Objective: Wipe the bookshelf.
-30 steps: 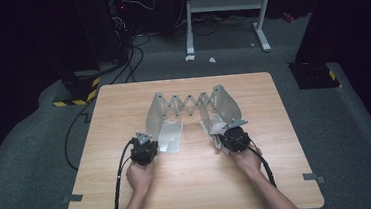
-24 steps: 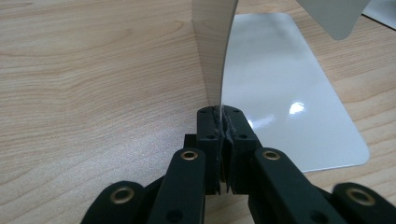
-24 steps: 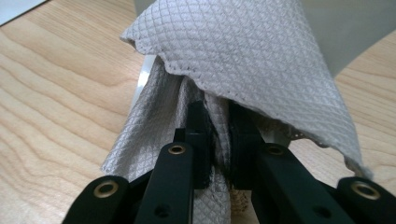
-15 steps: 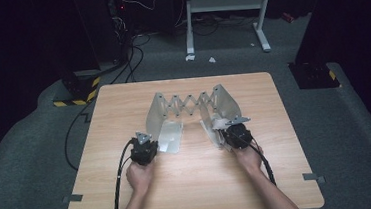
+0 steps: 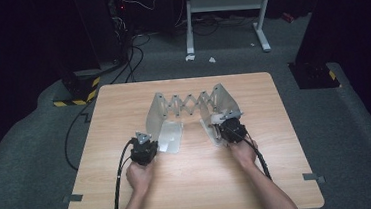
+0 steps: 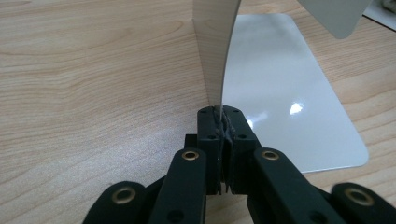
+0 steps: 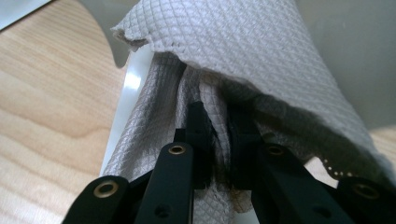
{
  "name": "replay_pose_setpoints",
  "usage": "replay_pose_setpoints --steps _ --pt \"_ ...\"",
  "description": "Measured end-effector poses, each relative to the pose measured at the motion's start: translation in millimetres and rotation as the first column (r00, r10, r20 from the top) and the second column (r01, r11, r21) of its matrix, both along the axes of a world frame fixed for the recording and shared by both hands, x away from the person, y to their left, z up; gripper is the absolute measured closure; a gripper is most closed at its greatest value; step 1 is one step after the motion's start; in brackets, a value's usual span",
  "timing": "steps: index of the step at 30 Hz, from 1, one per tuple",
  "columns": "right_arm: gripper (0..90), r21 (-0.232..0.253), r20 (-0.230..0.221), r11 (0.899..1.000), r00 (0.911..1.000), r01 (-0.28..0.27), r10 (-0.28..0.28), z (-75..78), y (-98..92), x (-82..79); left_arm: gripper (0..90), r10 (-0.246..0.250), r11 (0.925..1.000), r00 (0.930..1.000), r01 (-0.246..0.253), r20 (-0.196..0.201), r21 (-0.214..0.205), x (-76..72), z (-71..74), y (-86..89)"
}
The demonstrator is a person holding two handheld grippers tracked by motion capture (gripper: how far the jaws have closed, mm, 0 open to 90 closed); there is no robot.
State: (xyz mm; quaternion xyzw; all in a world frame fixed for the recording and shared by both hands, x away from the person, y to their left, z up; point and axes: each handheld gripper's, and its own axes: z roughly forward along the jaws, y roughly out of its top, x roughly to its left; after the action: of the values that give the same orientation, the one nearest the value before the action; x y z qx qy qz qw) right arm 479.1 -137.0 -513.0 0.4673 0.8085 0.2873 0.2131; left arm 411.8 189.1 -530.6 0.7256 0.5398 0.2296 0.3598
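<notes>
A metal folding rack [image 5: 189,104] with a scissor link stands mid-table, an upright plate and a flat base plate at each end. My left gripper [image 5: 151,144] is shut on the near edge of the left upright plate [image 6: 214,46], beside its glossy base plate [image 6: 285,102]. Its jaws [image 6: 218,114] pinch the thin sheet between them. My right gripper [image 5: 222,127] is at the right plate [image 5: 223,101], shut on a grey quilted cloth [image 7: 243,56]. The cloth drapes over the jaws and lies against the white plate [image 7: 135,79].
The wooden table [image 5: 123,104] has bare room on all sides of the rack. Black cables [image 5: 121,169] trail from the left gripper off the front edge. On the floor behind stand a yellow-black striped base [image 5: 77,95] and a white frame [image 5: 225,3].
My right gripper has shifted a little with the cloth along the right plate, away from the person. The left gripper and the rack have stayed put.
</notes>
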Motion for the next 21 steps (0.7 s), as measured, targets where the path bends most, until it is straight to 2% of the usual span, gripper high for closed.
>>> replay_pose_setpoints --steps 5,10,11,21 --pt "81.6 0.035 -0.008 0.999 0.9998 0.018 -0.017 -0.9 -0.8 5.7 86.5 0.000 1.0000 1.0000 0.000 0.000 0.000 0.0 0.0 0.0" --pt "81.6 0.034 -0.020 0.999 0.9997 0.018 -0.017 0.5 1.0 14.3 86.5 0.000 1.0000 1.0000 0.000 0.000 0.000 0.0 0.0 0.0" --pt "81.6 0.046 -0.015 0.999 0.9997 0.021 -0.021 -0.5 0.7 17.6 86.5 0.000 1.0000 1.0000 0.000 0.000 0.001 0.0 0.0 0.0" --pt "81.5 0.068 -0.007 0.996 0.9985 0.054 -0.054 -1.8 1.0 22.4 86.5 0.000 1.0000 1.0000 0.000 -0.001 -0.001 0.0 0.0 0.1"
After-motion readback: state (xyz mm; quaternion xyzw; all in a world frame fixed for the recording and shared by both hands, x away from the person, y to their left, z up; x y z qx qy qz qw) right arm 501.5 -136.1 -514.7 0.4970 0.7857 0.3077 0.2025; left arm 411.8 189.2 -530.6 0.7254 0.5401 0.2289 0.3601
